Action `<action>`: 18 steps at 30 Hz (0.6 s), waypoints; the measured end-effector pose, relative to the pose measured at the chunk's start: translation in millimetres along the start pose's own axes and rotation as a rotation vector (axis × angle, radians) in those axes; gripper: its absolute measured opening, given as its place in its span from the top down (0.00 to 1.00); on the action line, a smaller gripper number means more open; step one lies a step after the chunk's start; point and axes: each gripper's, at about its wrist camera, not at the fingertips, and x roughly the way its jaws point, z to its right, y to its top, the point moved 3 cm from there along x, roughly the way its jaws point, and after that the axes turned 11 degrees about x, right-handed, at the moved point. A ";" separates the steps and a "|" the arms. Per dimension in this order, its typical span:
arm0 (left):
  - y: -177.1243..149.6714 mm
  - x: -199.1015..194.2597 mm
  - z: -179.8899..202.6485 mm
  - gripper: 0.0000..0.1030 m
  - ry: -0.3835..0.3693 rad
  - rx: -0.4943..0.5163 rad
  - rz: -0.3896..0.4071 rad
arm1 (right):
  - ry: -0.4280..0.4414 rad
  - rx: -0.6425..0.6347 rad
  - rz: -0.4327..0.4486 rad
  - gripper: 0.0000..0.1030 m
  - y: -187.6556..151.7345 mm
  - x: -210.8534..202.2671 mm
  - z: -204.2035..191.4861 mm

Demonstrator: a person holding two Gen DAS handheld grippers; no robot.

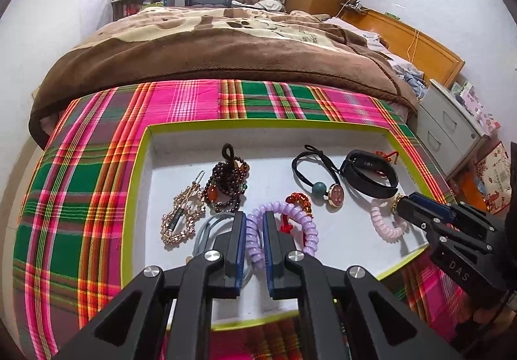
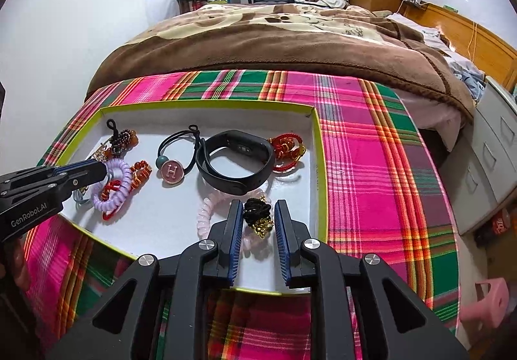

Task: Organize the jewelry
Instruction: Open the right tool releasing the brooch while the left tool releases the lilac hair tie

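Note:
A white tray with a yellow-green rim (image 1: pixel 135 185) (image 2: pixel 318 166) lies on a plaid cloth and holds the jewelry. My left gripper (image 1: pixel 254 224) is shut on a purple coil hair tie (image 1: pixel 290 214) (image 2: pixel 113 188). My right gripper (image 2: pixel 258 214) straddles a black hair tie with gold beads (image 2: pixel 257 213) that lies on a pink coil hair tie (image 2: pixel 206 214) (image 1: pixel 384 224); its jaws stand slightly apart around it. Also in the tray are a black wristband (image 2: pixel 236 159) (image 1: pixel 368 175), a black elastic with a pink H charm (image 2: pixel 173 171), a dark bead bracelet (image 1: pixel 226 182) and a gold clip (image 1: pixel 181 217).
A red cord bracelet (image 2: pixel 287 146) lies at the tray's right end and an orange bead piece (image 1: pixel 300 200) beside the purple coil. The plaid cloth (image 2: pixel 371 166) covers the bed end. A brown blanket (image 1: pixel 210 53) lies behind. Grey drawers (image 2: pixel 491 166) stand to the right.

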 end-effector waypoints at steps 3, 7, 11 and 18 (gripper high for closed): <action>-0.6 -0.9 -0.5 0.91 0.002 -0.004 -0.003 | -0.003 0.000 0.011 0.69 0.1 -2.9 -0.8; -3.3 -3.1 -0.3 0.90 0.002 -0.004 -0.011 | -0.001 0.013 0.015 0.62 1.2 -4.8 -0.1; -5.6 -8.5 1.0 0.84 0.002 -0.016 -0.007 | 0.001 0.018 0.022 0.61 0.9 -8.6 -0.5; -12.4 -34.1 7.1 0.69 0.062 -0.007 0.034 | 0.017 0.040 0.069 0.50 -5.6 -29.0 -5.8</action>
